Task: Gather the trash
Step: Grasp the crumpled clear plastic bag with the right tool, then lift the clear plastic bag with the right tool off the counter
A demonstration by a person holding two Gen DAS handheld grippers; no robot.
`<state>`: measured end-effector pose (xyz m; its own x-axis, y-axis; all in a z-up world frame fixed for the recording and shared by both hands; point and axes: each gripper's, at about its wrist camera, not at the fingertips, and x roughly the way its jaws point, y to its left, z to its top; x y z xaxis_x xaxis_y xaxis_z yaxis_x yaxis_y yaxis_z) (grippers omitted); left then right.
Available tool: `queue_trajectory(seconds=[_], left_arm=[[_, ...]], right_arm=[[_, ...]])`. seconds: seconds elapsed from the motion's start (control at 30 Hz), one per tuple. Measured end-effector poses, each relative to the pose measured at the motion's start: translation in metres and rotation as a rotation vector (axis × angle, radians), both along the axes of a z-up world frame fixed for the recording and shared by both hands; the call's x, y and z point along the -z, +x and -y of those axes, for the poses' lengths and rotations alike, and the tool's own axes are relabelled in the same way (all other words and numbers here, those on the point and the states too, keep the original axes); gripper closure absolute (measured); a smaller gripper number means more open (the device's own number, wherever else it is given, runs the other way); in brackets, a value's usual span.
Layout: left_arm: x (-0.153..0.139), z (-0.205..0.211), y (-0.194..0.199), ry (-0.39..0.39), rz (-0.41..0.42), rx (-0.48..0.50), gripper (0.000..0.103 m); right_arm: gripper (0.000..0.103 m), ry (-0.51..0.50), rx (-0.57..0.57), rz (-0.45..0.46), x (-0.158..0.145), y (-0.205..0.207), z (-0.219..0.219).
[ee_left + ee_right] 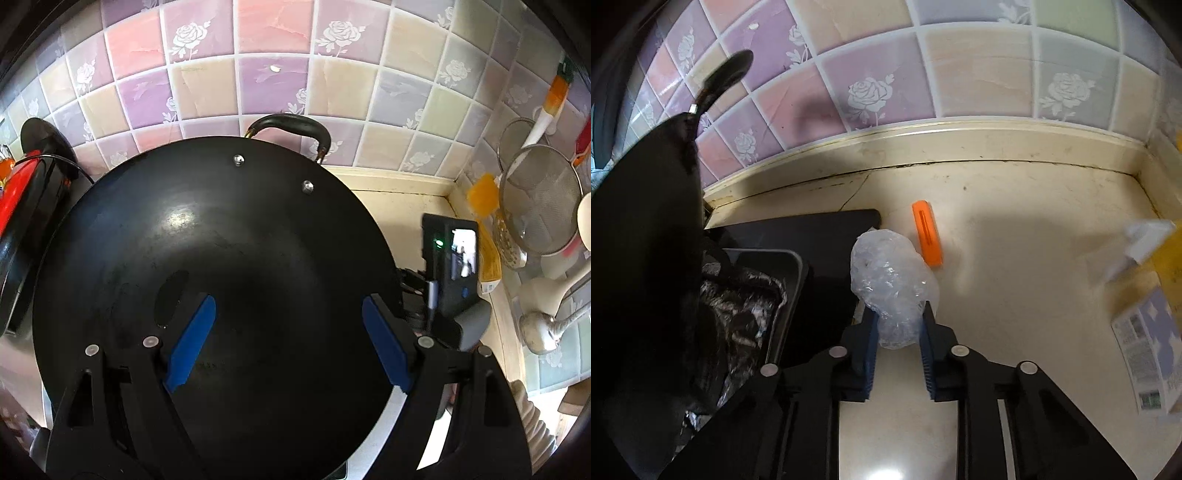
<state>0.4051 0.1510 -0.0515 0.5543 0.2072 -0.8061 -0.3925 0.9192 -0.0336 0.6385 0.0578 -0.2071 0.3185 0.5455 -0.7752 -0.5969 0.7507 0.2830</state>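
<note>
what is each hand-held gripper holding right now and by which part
The right hand-held gripper pinches the crumpled clear plastic bag by its near, lower end. The left hand-held gripper is open over the black wok, holding nothing.

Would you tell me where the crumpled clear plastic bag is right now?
In the right wrist view the crumpled plastic bag sits mid-frame on the cream counter, pinched between the right gripper pads, with the orange piece just beyond it.

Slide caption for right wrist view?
Right gripper shut on crumpled clear plastic bag beside orange plastic clip.
</note>
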Motion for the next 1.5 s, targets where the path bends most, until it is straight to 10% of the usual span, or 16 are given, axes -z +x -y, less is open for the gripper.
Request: queue_trajectory(seconds=[0.83,1.5], left_arm=[[-0.028,0.150,-0.007,0.040,0.075,0.349,0.023],[0.090,0.215,0.127,-0.168,0.088,0.346,0.029]], right_arm=[[0.088,0.019,0.421,0.112,-0.063,-0.122,0.242],[0.088,-0.033,0.536,0.099,-0.012,-0.154,0.308]])
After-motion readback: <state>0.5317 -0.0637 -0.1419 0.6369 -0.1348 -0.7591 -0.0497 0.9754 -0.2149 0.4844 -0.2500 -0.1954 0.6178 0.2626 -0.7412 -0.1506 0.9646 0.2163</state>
